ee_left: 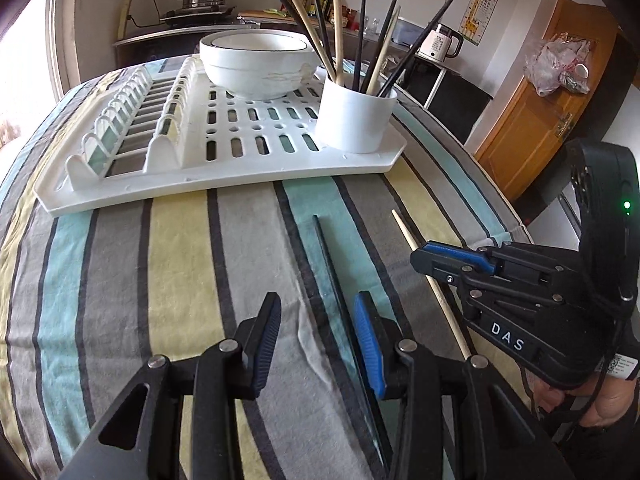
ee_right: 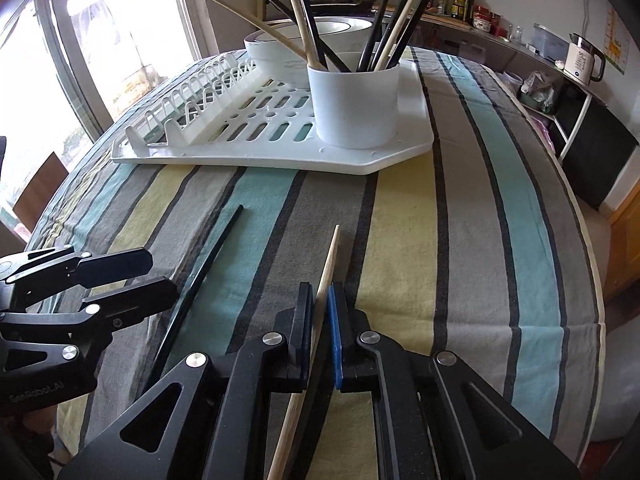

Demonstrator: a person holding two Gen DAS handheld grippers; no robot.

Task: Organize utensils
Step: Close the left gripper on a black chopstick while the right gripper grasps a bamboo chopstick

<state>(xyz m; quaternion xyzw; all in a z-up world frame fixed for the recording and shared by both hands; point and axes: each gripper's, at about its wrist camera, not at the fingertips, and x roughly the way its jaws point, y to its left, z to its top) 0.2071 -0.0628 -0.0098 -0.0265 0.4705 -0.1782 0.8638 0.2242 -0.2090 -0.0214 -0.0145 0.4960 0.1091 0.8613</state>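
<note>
A black chopstick (ee_left: 330,264) lies on the striped tablecloth between the fingers of my left gripper (ee_left: 316,320), which is open around it, closer to the right pad. It also shows in the right wrist view (ee_right: 208,264). A wooden chopstick (ee_right: 326,272) lies to its right, and my right gripper (ee_right: 320,308) is shut on it. In the left wrist view the wooden chopstick (ee_left: 408,236) passes under my right gripper (ee_left: 424,258). A white cup (ee_left: 354,118) holding several black and wooden chopsticks stands on the white drying rack (ee_left: 224,168).
A white bowl (ee_left: 256,62) sits on the rack behind the cup (ee_right: 356,104). The rack (ee_right: 240,152) lies across the far half of the table. The table's right edge (ee_right: 592,264) drops off beside a shelf and an orange door (ee_left: 532,120).
</note>
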